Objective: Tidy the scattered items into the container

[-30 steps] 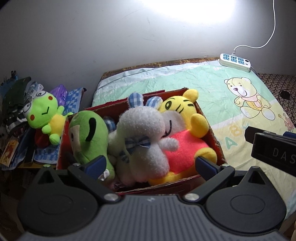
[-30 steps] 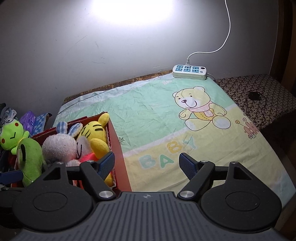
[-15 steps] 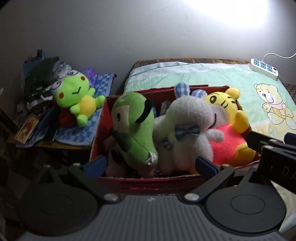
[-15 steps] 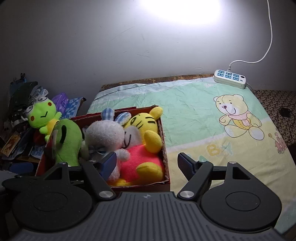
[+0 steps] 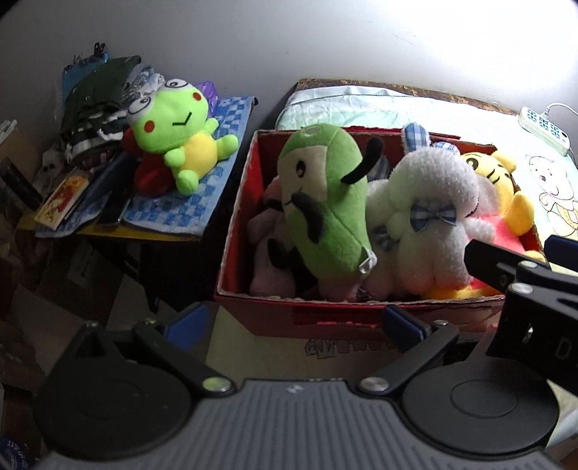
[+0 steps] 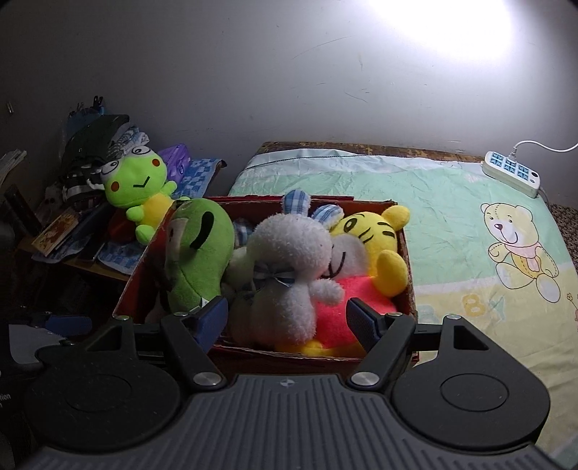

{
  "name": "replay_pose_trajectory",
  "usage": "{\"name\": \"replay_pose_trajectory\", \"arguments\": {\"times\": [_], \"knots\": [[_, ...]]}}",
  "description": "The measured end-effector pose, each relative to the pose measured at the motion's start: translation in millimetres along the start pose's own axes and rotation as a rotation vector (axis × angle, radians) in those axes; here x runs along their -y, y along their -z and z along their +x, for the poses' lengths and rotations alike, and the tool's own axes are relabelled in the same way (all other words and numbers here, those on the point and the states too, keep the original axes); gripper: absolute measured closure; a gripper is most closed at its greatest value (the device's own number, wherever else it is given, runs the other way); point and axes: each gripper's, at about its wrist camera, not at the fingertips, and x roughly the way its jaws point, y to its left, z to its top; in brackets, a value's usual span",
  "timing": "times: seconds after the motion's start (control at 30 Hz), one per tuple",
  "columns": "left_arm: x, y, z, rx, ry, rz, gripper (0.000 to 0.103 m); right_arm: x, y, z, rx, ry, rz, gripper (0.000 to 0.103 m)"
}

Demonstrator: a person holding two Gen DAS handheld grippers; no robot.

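A plain grey-white plaster wall fills the back, with faint scratches and a strong patch of glare at its upper right. Against it stands a bed under a pale green and yellow cartoon-bear sheet, a strip of dark brown patterned mattress edge showing along the far side. At the far right corner of the bed lies a white power strip with blue sockets, its white cable running off right. Left of the bed a low yellow-topped side table carries a blue-and-white checked cloth and, at its far left corner, a heap of dark folded clothes.
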Motion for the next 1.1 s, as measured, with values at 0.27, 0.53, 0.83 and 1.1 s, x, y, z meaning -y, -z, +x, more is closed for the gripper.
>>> {"name": "replay_pose_trajectory", "arguments": {"times": [0.27,0.53,0.83,1.1], "knots": [[-9.5,-9.6,4.6,-0.002,0.003,0.001,0.001,-7.1,-10.7,9.2,0.008,0.011,0.018,0.027],[-8.3,-37.9,13.9,0.007,0.01,0.024,0.001,3.8,-29.5,20.0,0.047,0.089,0.064,0.027],[2.9,-59.6,27.9,-0.013,0.041,0.041,0.001,16.4,-37.7,31.7,0.015,0.15,0.099,0.025],[19.5,-60.1,32.1,-0.026,0.046,0.067,0.001,29.8,-38.6,30.1,0.004,0.167,0.138,0.021]]}}
